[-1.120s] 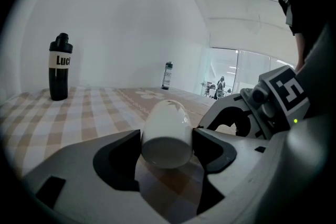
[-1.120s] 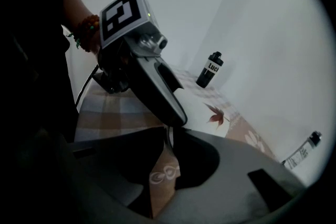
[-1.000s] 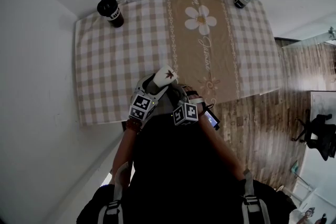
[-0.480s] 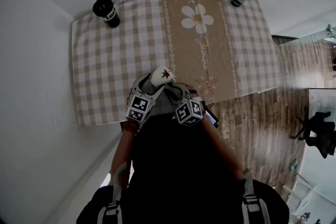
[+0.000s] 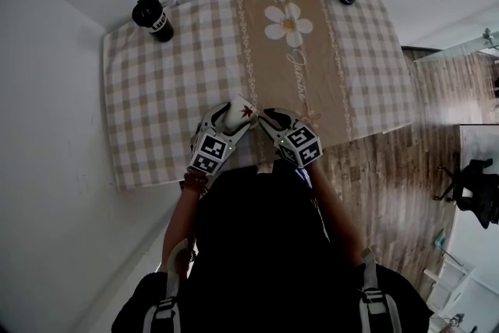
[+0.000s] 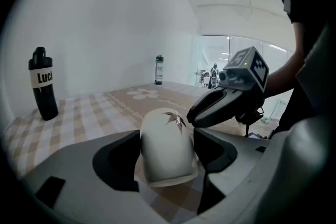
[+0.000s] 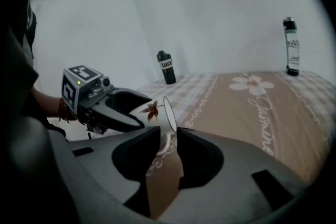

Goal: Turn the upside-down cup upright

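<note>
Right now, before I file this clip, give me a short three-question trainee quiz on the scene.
1. Which gripper is shut on the white cup: A left, B right, C both?
2. True or false: the black bottle lies on its side.
3. What picture does the cup bear?
Key: 1 A, the left gripper; the right gripper is open, its jaws having just been opening, nothing between them. 2 False, it stands upright. 3 A reddish-brown leaf.
</note>
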A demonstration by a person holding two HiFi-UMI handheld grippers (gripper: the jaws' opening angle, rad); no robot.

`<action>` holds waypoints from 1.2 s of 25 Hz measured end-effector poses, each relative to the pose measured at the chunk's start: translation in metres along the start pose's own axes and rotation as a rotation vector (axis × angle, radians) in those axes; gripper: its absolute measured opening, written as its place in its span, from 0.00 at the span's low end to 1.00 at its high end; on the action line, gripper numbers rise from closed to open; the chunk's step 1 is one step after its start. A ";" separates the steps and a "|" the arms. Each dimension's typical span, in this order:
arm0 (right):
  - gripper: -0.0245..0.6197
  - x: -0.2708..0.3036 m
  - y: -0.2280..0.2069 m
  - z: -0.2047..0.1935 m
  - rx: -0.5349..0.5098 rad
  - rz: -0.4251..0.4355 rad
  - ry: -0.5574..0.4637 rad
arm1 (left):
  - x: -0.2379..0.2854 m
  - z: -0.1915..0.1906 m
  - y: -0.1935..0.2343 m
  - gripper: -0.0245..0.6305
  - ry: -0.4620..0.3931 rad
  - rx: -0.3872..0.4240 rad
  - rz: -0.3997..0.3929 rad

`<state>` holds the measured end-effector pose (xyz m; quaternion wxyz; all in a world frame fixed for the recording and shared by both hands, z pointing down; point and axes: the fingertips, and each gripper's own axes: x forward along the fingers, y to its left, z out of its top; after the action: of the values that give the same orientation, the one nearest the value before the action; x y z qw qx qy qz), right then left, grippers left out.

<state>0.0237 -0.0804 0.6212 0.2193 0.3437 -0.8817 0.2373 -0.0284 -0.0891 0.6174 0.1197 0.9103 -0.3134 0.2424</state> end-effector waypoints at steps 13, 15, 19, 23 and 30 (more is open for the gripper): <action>0.24 0.015 0.002 -0.021 0.022 0.138 0.139 | 0.004 -0.002 0.000 0.57 0.049 0.022 -0.031; 0.24 0.019 0.006 -0.024 0.014 0.149 0.150 | 0.006 -0.003 -0.002 0.57 0.033 0.023 -0.028; 0.24 0.025 0.006 -0.024 0.024 0.127 0.140 | 0.007 -0.003 0.000 0.57 0.022 0.007 -0.023; 0.24 0.029 0.005 -0.021 0.058 0.119 0.134 | 0.009 -0.002 0.001 0.57 0.023 0.003 -0.029; 0.24 0.032 0.004 -0.027 0.121 0.160 0.234 | 0.011 -0.001 0.001 0.57 0.030 0.001 -0.038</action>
<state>0.0057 -0.0789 0.6596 0.2800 0.2548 -0.8587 0.3453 -0.0221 -0.0952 0.6241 0.1285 0.9125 -0.2941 0.2537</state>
